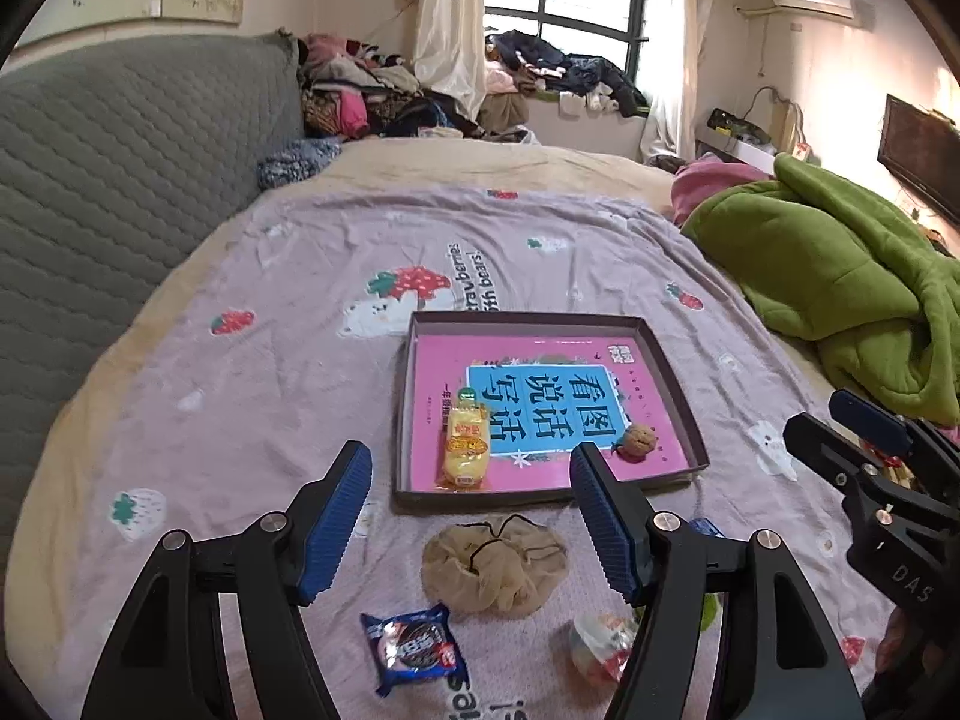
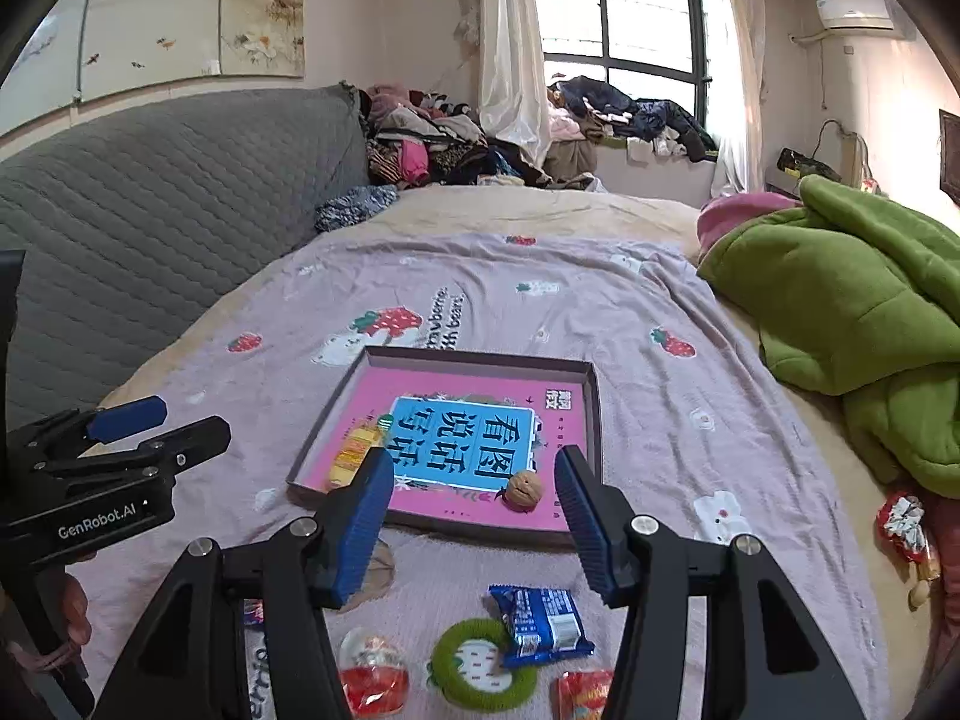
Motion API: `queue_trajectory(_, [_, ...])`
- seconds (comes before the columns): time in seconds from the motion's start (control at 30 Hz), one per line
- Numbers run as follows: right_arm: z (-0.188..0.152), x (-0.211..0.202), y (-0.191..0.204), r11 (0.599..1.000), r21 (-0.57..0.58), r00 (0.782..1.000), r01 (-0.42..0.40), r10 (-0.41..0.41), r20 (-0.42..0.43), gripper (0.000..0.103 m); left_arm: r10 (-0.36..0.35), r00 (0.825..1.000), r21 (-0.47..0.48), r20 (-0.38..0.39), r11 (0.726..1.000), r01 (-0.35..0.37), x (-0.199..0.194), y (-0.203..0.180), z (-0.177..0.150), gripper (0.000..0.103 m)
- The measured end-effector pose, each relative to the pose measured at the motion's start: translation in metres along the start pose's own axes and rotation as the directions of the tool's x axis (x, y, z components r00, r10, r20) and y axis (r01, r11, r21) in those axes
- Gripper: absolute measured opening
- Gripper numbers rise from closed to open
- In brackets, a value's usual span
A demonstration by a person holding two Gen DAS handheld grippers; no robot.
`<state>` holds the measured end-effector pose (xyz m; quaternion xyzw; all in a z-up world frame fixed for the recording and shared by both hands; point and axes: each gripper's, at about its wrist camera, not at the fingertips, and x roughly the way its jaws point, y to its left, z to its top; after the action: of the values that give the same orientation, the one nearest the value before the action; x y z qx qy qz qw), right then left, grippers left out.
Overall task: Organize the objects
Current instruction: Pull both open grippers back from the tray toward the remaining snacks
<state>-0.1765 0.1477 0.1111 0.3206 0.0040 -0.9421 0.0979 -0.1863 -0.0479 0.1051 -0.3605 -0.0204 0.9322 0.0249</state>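
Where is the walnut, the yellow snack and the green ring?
walnut [image 2: 524, 489], right wrist view, middle of its shell.
yellow snack [image 1: 464, 449], left wrist view, middle of the wrapper.
green ring [image 2: 447, 654], right wrist view, its left rim.

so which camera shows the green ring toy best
The right wrist view. There the green ring lies in full view between the open tongs, its white centre showing and a blue snack packet overlapping its edge. In the left wrist view only a green sliver peeks out behind the right finger of the left tongs.
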Motion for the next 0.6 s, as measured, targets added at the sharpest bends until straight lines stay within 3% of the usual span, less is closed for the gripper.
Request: queue_trajectory(0.6, [-0.011,-0.092,0.014,0.999,-0.047,0.997,-0.006,0.01,0.08,0.061,-0.005,0.998,0.03,0.062,1.0,0.003,-0.082,-0.007,-0.024,0.071])
